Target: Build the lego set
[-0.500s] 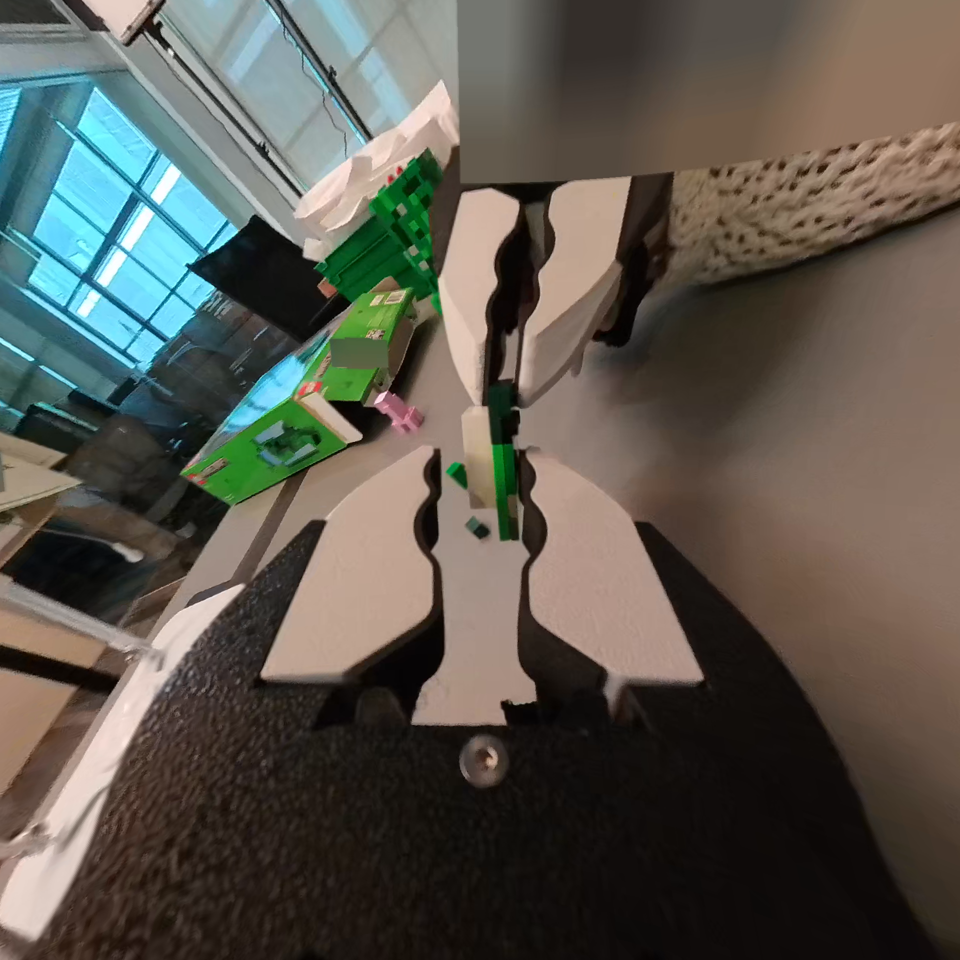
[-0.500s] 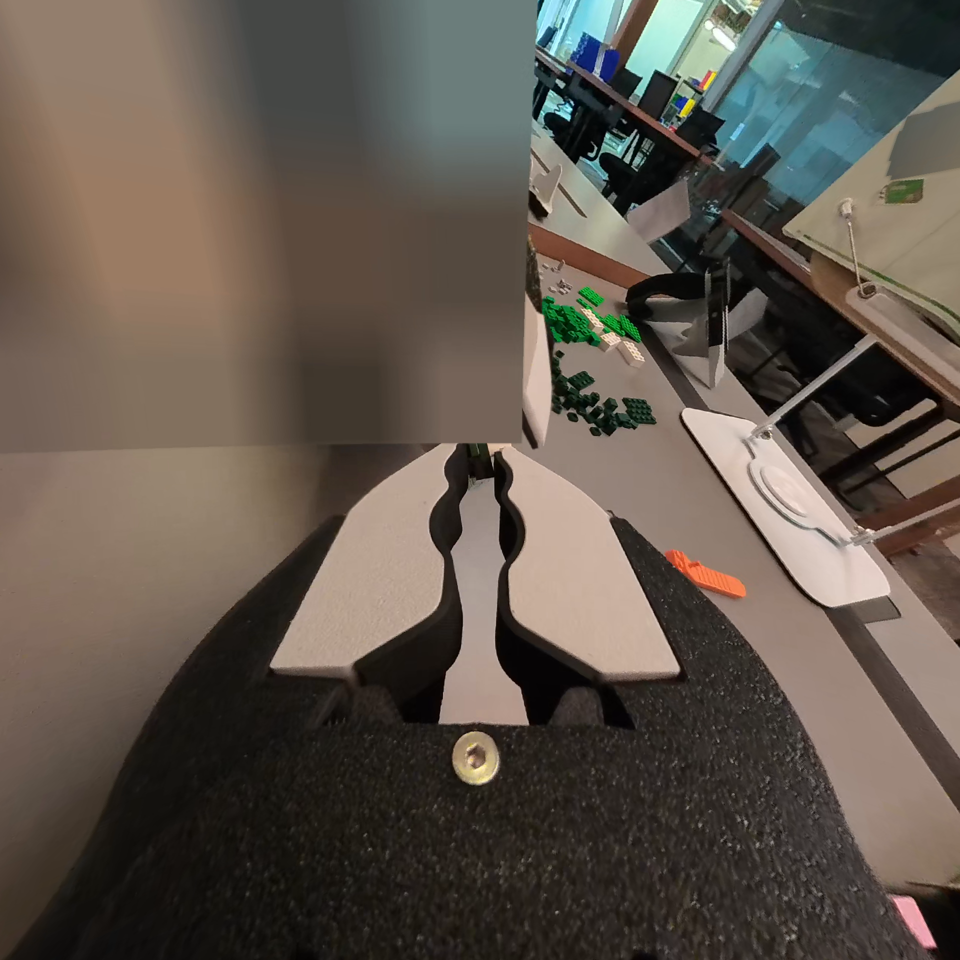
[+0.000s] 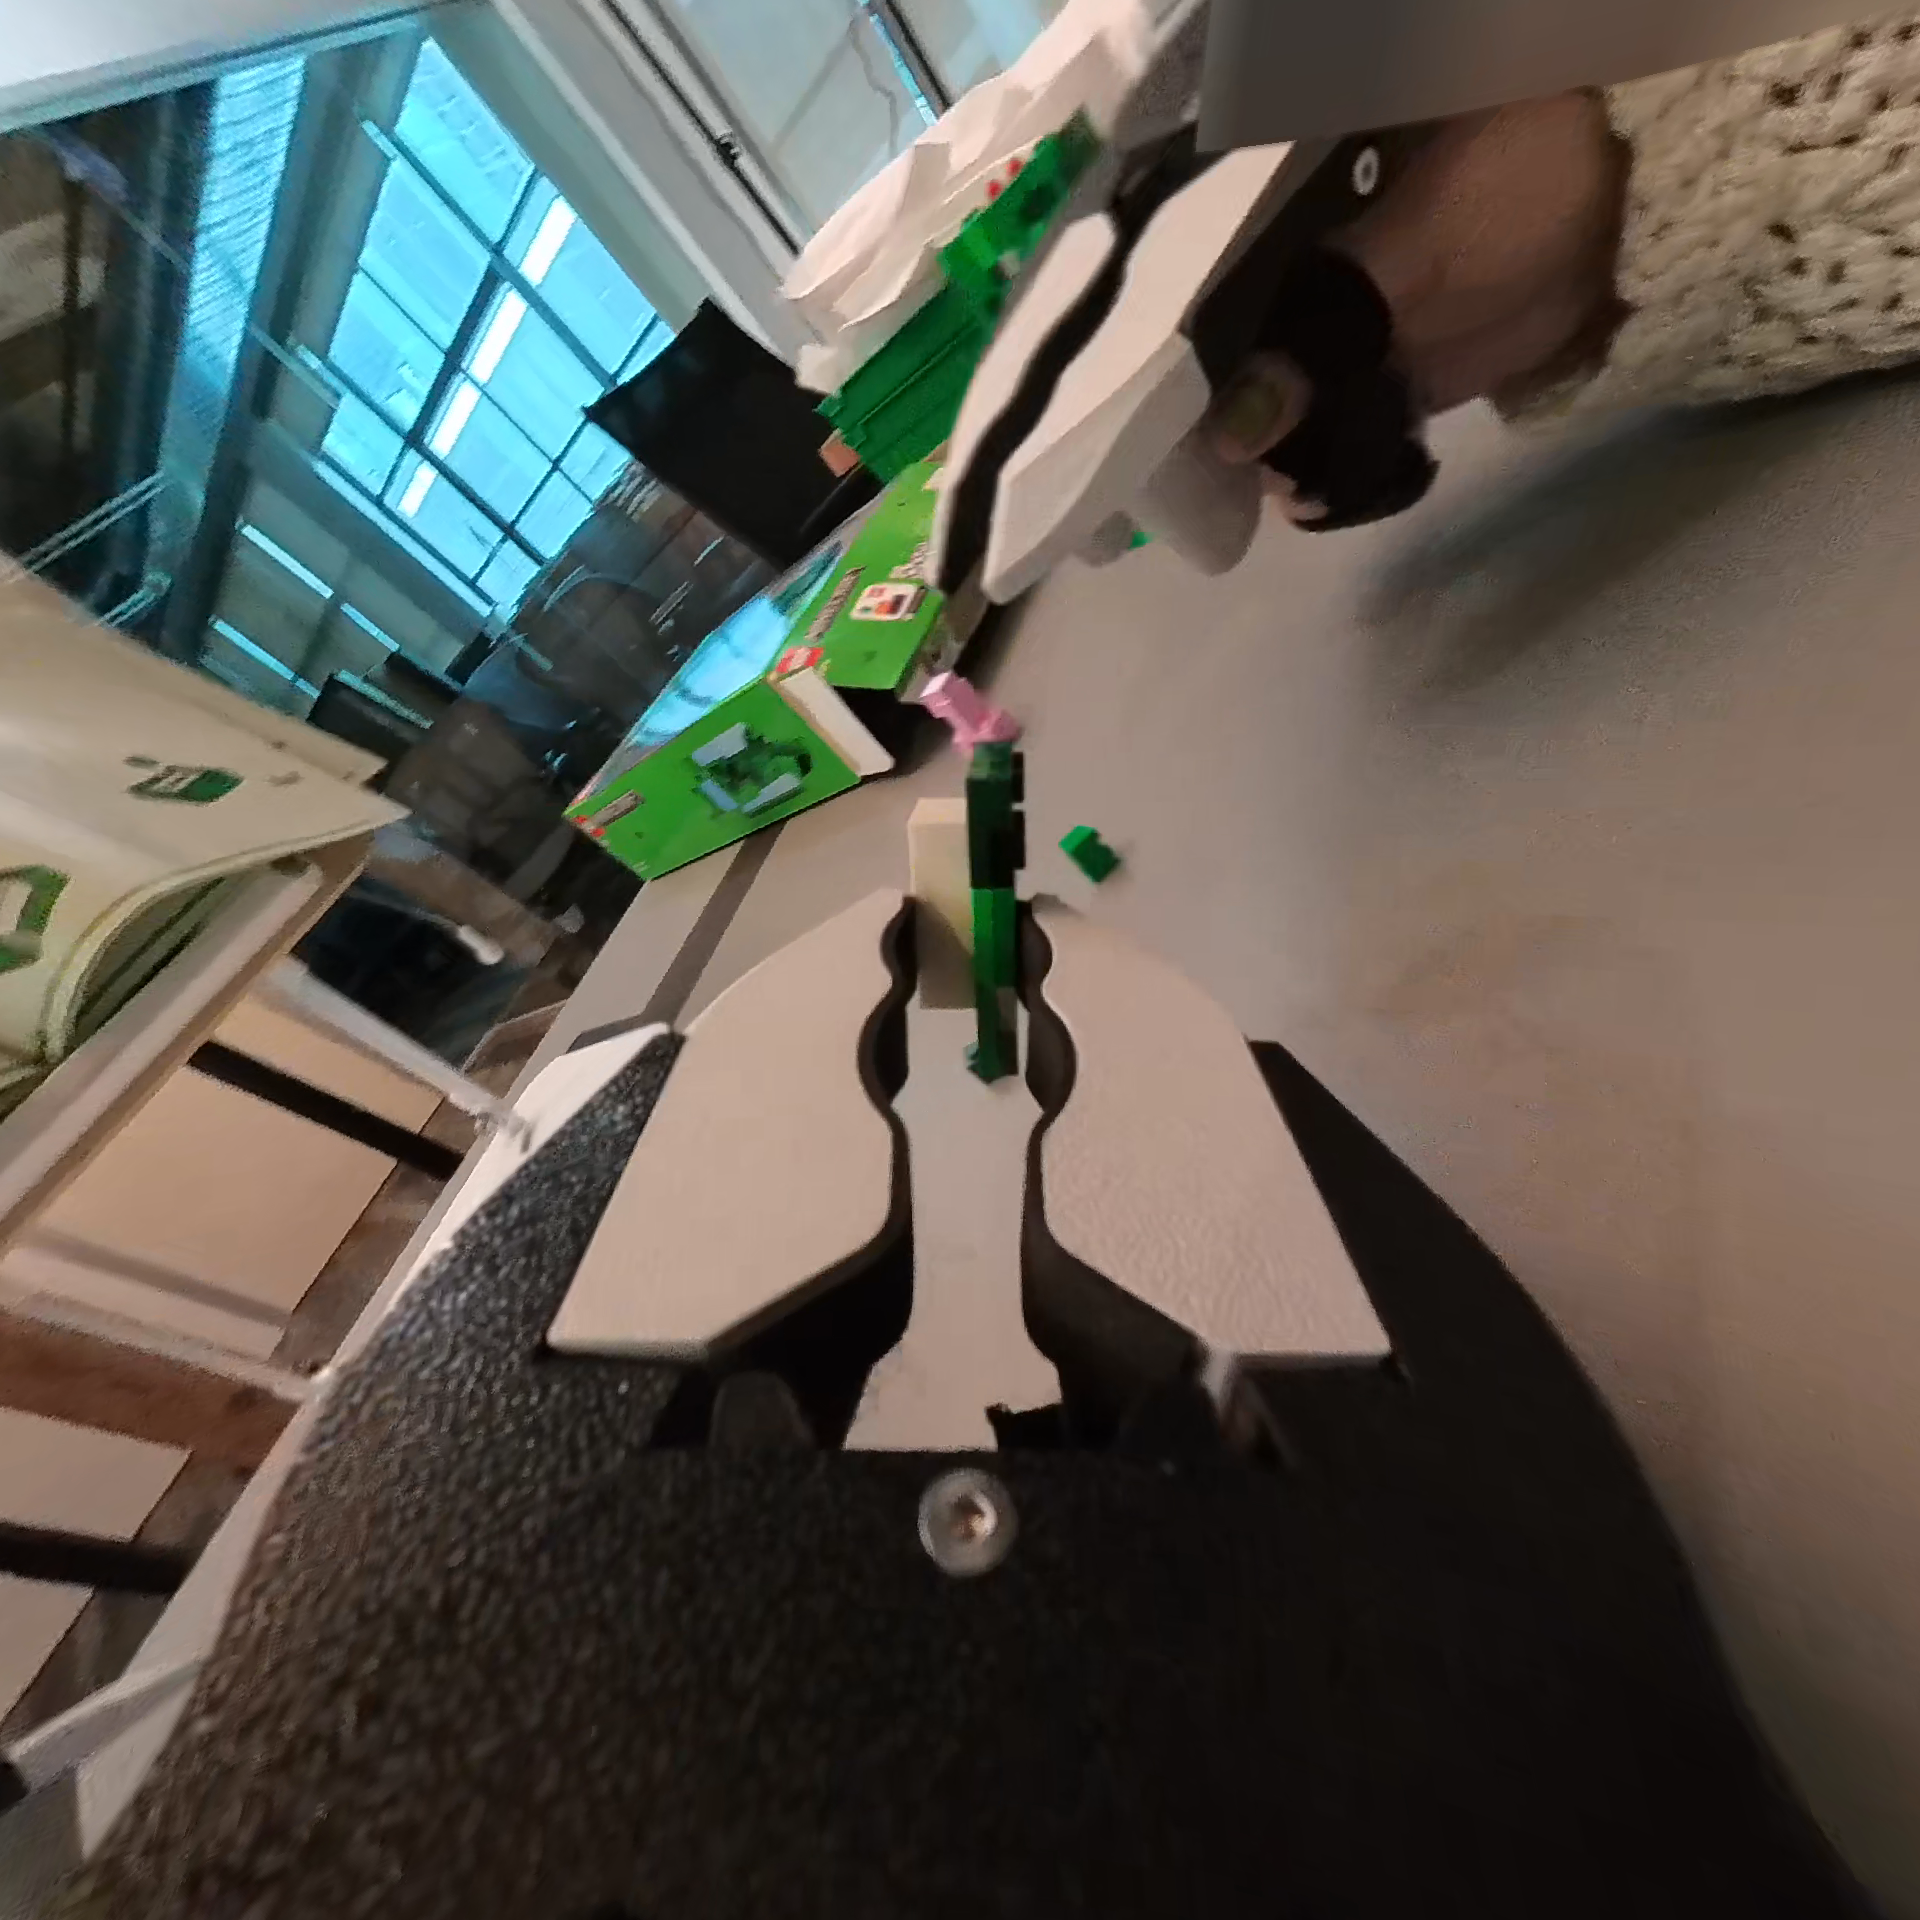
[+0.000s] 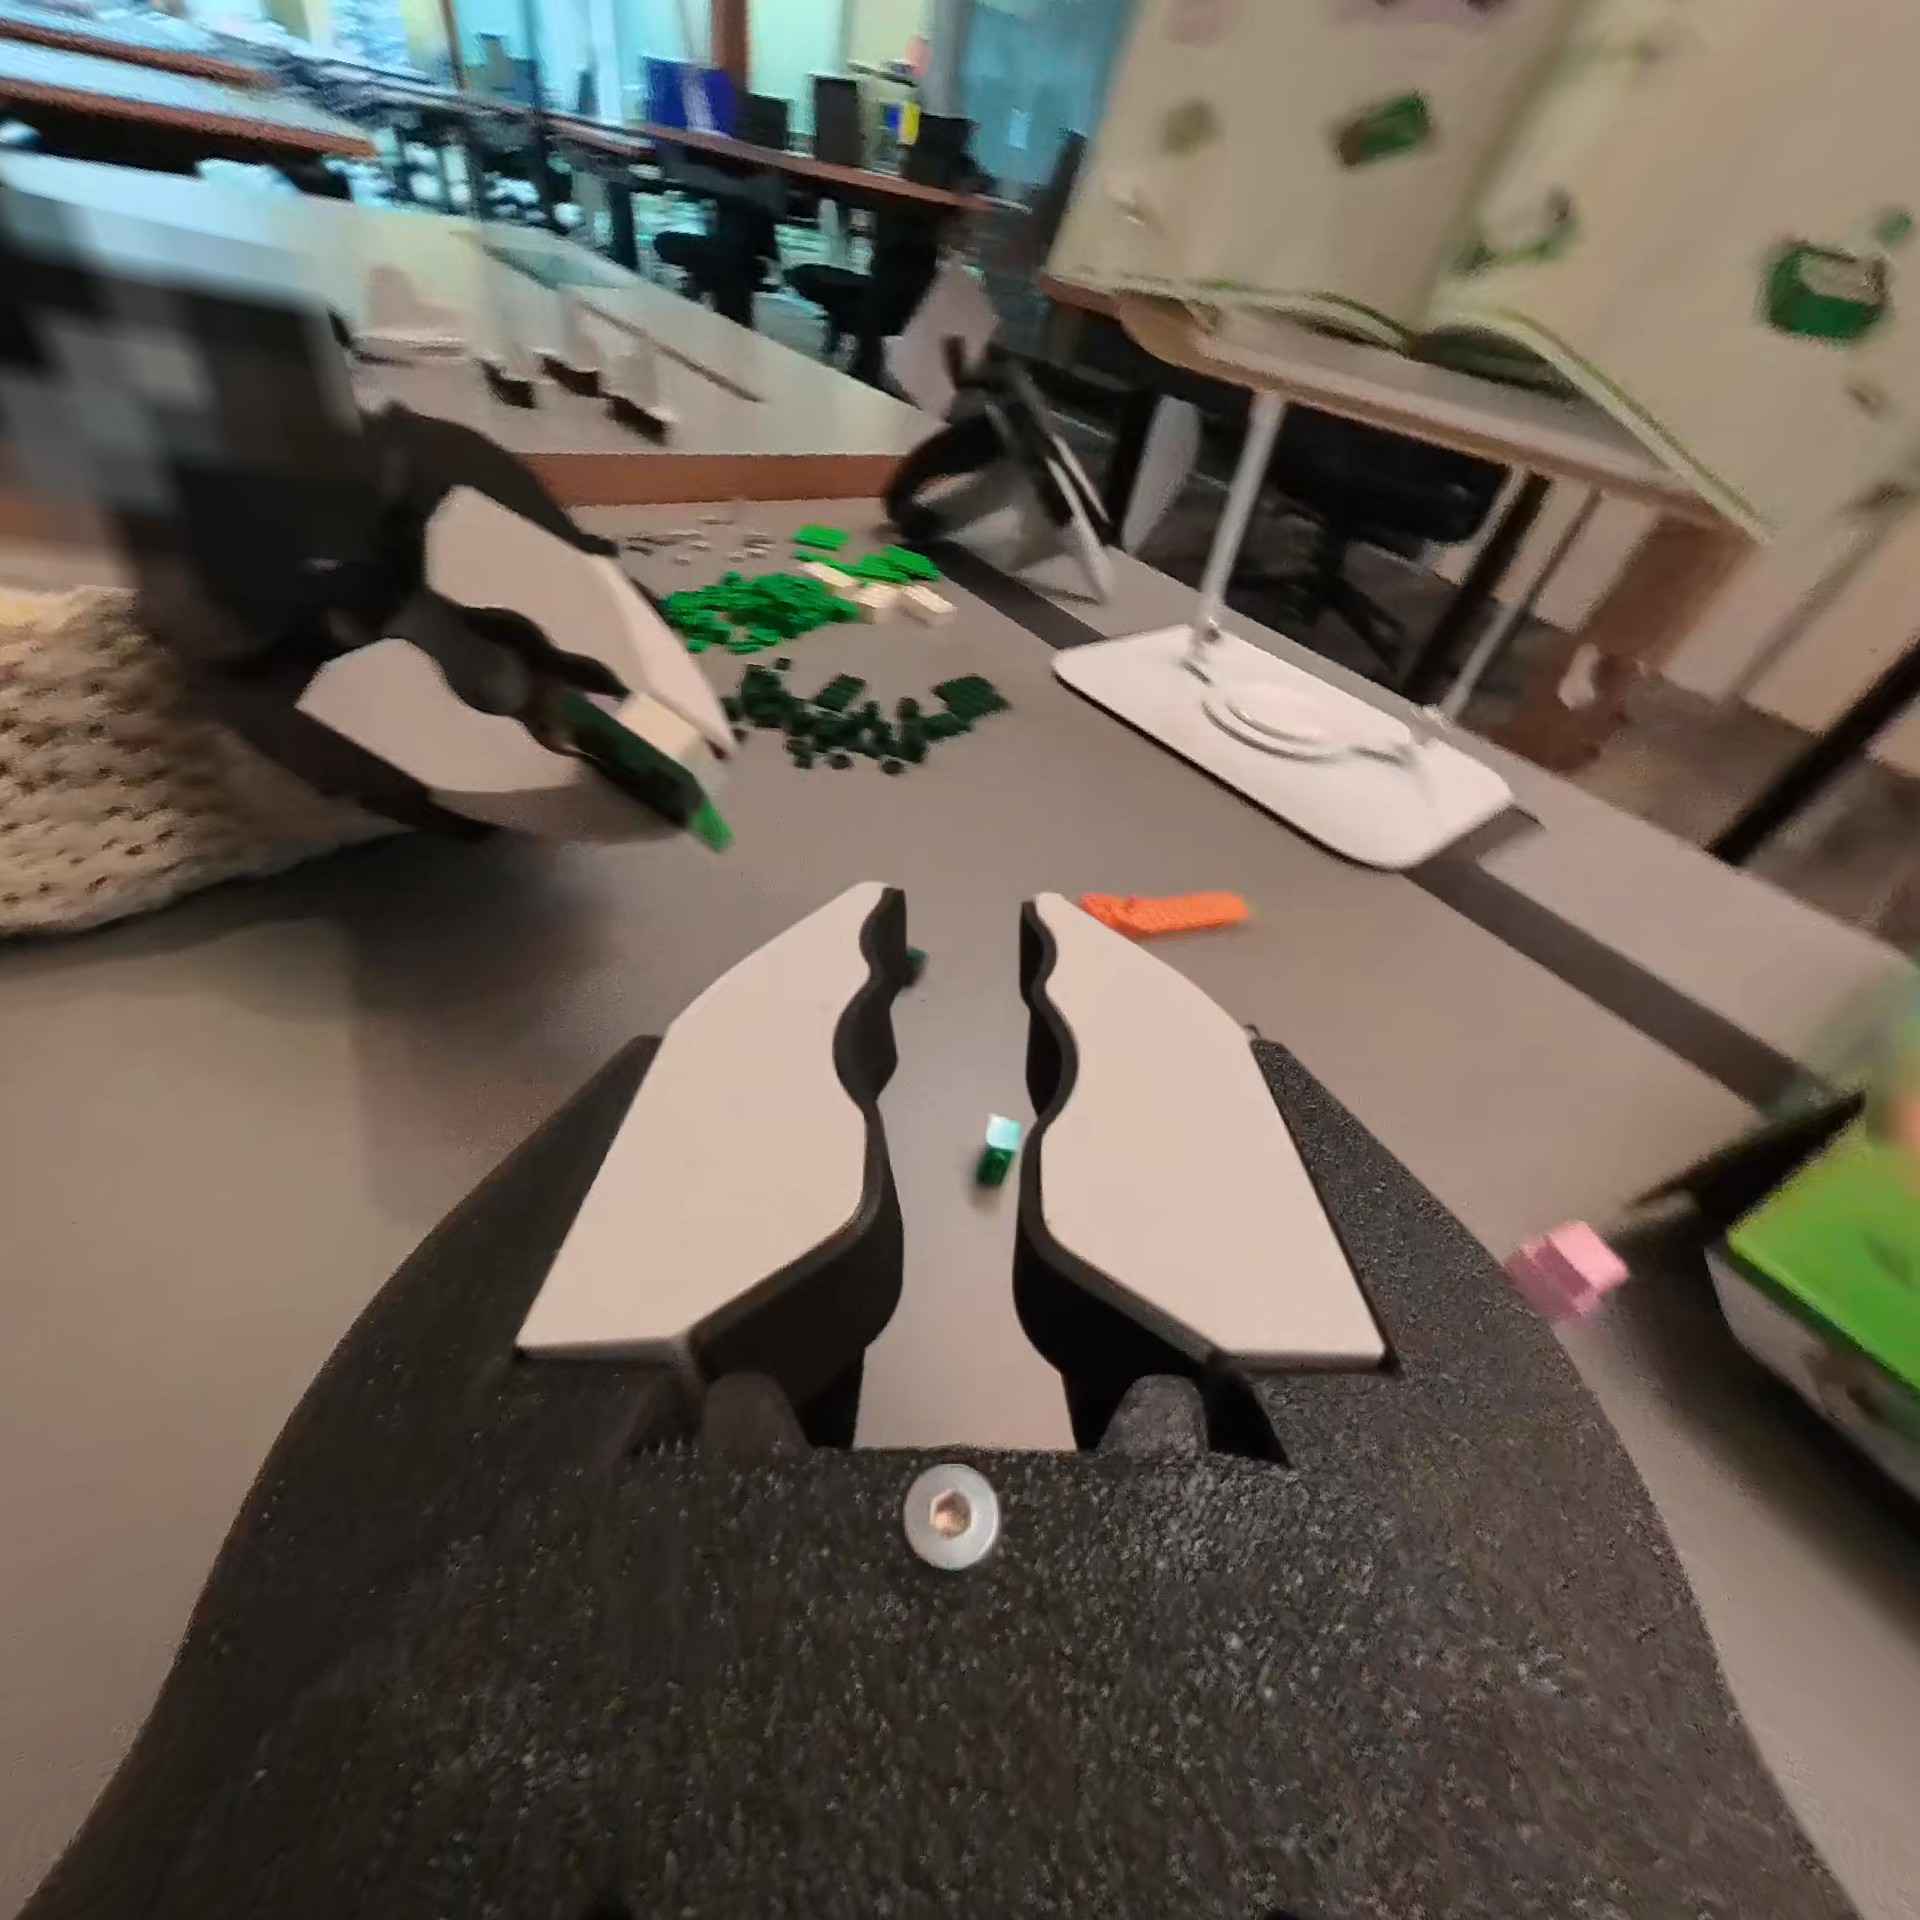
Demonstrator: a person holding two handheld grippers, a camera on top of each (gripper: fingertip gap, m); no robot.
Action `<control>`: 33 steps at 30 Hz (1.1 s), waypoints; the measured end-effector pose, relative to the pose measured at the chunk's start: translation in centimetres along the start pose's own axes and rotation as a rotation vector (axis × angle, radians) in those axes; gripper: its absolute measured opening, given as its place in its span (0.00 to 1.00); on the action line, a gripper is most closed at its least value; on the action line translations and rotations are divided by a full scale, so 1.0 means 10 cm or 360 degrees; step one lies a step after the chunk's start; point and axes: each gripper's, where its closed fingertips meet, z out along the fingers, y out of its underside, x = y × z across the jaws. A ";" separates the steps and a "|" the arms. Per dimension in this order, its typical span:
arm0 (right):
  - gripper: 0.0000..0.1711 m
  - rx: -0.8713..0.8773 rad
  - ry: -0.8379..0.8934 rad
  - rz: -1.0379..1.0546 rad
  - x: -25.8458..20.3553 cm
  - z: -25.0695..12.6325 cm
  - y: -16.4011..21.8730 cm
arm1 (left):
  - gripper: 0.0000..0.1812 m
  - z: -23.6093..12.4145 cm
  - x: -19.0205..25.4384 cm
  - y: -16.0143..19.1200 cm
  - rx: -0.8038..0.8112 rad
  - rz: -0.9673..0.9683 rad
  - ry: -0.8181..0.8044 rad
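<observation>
**A:** The left gripper (image 3: 966, 935) is pinching a small lego assembly (image 3: 987, 914), a flat strip of green plates with a white brick stuck to one face, nipped edge-on between its fingertips. What about the other?

**B:** The right gripper (image 4: 961, 935) is spread, nothing between its fingers. Half a second ago it was nose to nose with the left one, its tips closed on the same strip. Now it has let go and backed off, and in the left wrist view it sits up and away near the green box (image 3: 748, 748).

**A:** So the press looks finished, and the assembly rides with the left hand alone?

**B:** That's my reading. I'd judge the right one is free to fetch the next part.

**A:** What's nearest?

**B:** A small green piece (image 4: 997, 1148) lies on the grey table (image 4: 1247, 810), showing in the gap between the right fingers close to the right one. Another tiny green piece (image 4: 914, 961) peeks out by the left fingertip. In the right wrist view the assembly is held up and to the left, well apart from these.

**A:** And farther out?

**B:** An orange brick separator (image 4: 1164, 912) just beyond the tips, then the dark green pile (image 4: 862, 717) and the bright green pile (image 4: 758, 613). A pink piece (image 4: 1564, 1268) sits off right, beside the box.
</observation>
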 end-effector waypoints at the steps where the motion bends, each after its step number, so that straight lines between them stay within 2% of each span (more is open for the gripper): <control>1: 0.13 0.0006 0.0017 0.0067 0.07 -0.01 0.04 | 0.10 0.00 -0.04 0.02 -0.0010 -0.0026 -0.0031; 5: 0.13 0.0084 0.0065 0.0251 0.19 0.02 0.10 | 0.10 -0.01 -0.11 0.10 -0.0034 -0.0147 -0.0074; 9: 0.13 -0.0068 0.0187 0.0204 0.25 0.08 0.27 | 0.10 -0.02 -0.16 0.11 -0.0030 -0.0214 -0.0105; 14: 0.12 -0.0096 0.0297 0.0129 0.29 0.10 0.29 | 0.10 -0.03 -0.23 0.21 -0.0130 -0.0273 -0.0184; 25: 0.09 -0.0055 0.0233 0.0256 0.32 0.08 0.28 | 0.10 -0.05 -0.27 0.22 -0.0098 -0.0345 -0.0202; 33: 0.09 -0.0140 0.0190 0.0186 0.24 0.14 0.32 | 0.10 -0.03 -0.22 0.20 -0.0103 -0.0291 -0.0178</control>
